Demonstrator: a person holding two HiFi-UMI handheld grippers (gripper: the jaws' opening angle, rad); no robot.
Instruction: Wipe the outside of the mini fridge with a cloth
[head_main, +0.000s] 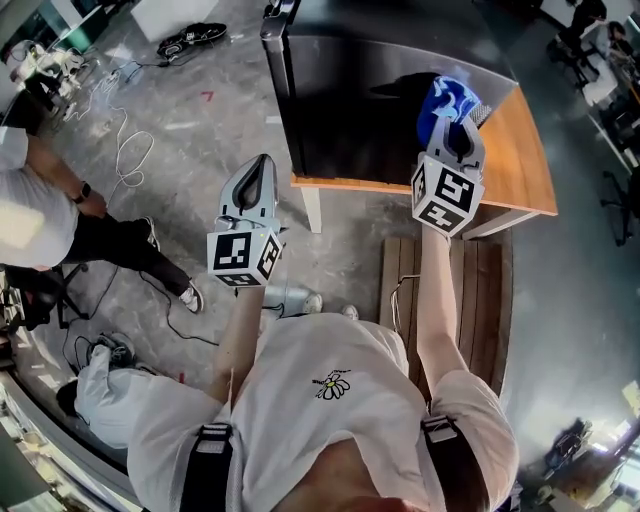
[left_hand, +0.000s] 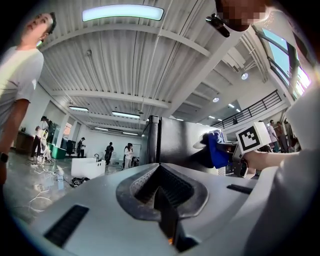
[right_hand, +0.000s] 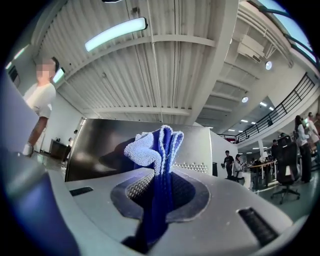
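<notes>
The mini fridge (head_main: 380, 100), dark and glossy, stands on a wooden table (head_main: 525, 165). My right gripper (head_main: 455, 125) is shut on a blue cloth (head_main: 450, 98) and holds it up against the fridge's side face. In the right gripper view the cloth (right_hand: 157, 150) sticks up, bunched, out of the shut right gripper (right_hand: 160, 172), with the fridge (right_hand: 110, 145) just behind it. My left gripper (head_main: 262, 162) hangs over the floor left of the fridge, shut with nothing in it. In the left gripper view the shut left gripper (left_hand: 159, 169) faces the fridge (left_hand: 172, 142) and the cloth (left_hand: 217, 150).
A slatted wooden bench (head_main: 445, 275) stands in front of the table. A person (head_main: 45, 215) crouches at the left by loose cables (head_main: 130, 150) on the concrete floor. A pair of shoes (head_main: 190, 40) lies further back. Office chairs (head_main: 620, 200) stand at the right.
</notes>
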